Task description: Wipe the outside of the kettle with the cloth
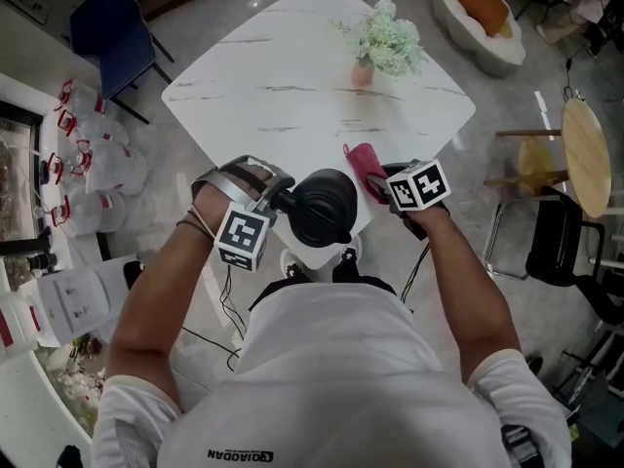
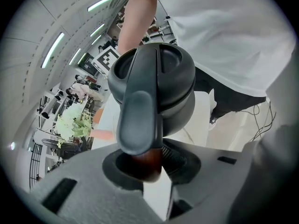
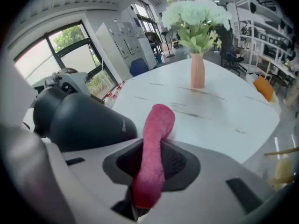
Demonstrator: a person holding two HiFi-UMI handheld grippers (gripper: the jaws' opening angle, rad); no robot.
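matte black rounded kettle (image 1: 323,206) with a brown-tipped handle (image 2: 140,125), lid shut.

A white, marble-veined bench (image 1: 292,96) stood on a glossy grey floor (image 1: 468,188) and carried a pink vase of pale flowers (image 1: 385,45). Around it were a blue chair (image 1: 112,27), a cream armchair with an orange cushion (image 1: 480,13) and a round wooden side table (image 1: 585,154). Large dark-framed windows (image 3: 70,45) showed greenery outside, and long strip lights (image 2: 53,48) ran across the ceiling.
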